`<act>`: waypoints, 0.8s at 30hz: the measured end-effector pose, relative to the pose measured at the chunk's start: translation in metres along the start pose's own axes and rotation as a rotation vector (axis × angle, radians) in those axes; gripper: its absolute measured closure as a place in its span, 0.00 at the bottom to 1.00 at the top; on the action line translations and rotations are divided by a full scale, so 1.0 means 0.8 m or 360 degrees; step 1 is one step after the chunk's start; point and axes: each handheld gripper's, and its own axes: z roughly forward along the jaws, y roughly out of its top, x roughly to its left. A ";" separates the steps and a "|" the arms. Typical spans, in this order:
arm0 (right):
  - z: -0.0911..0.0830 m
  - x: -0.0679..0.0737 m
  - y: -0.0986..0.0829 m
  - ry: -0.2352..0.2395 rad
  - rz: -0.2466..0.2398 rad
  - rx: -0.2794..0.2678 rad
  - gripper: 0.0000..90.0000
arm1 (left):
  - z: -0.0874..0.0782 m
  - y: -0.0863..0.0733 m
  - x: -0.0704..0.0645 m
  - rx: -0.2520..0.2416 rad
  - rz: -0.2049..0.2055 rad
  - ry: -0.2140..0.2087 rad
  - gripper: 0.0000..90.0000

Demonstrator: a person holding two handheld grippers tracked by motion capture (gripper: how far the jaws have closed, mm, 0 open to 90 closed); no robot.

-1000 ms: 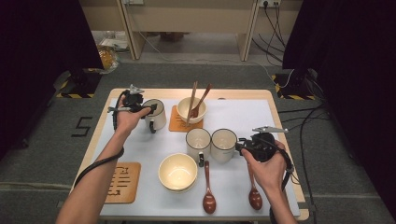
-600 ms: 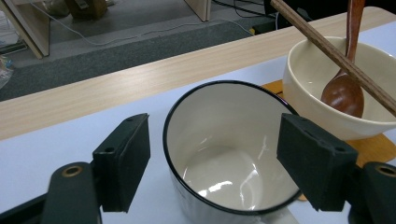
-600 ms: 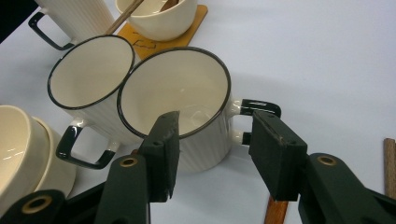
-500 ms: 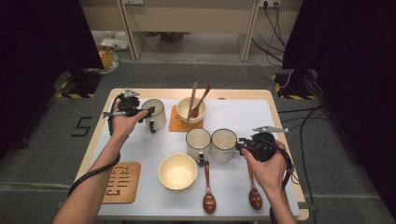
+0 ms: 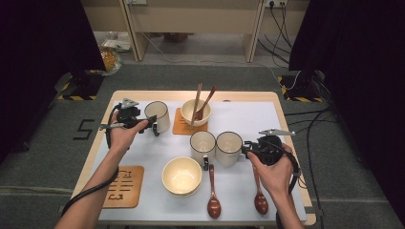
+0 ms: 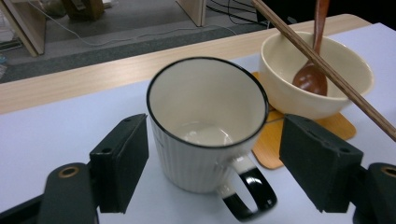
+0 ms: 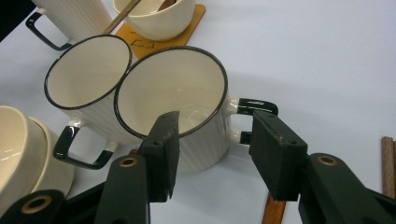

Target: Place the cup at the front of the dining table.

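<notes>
High view: the left gripper sits at the table's far left, held against the back mug, whose handle points toward the person. The right gripper is at the right, just beside the right mug. This mug stands touching the middle mug near the table's centre. Behind them, a back bowl rests on an orange coaster and holds chopsticks and a wooden spoon. A front bowl stands empty toward the near edge. Two brown spoons lie on the white mat, one below the middle mug, the other under the right hand. A second coaster lies at the near left.

Left gripper view: the left gripper is released, jaws spread wide on either side of the back mug, neither pad touching it. The mug is upright and empty, its black handle turned toward the camera. The back bowl stands just behind on its coaster.

Right gripper view: the right gripper is released. One jaw is in front of the right mug, its tip overlapping the rim in this view, and the other is outside by the black handle; contact cannot be confirmed. The middle mug touches it alongside
</notes>
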 end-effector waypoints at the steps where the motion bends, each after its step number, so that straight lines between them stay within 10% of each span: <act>1: 0.000 0.000 0.000 0.0001 0.0000 -0.0001 0.58 | -0.003 -0.002 0.000 0.0002 -0.0007 -0.0006 0.26; 24: -0.001 0.002 0.000 0.0001 0.0001 -0.0001 0.58 | -0.048 -0.045 -0.007 -0.0044 0.0007 -0.0022 0.24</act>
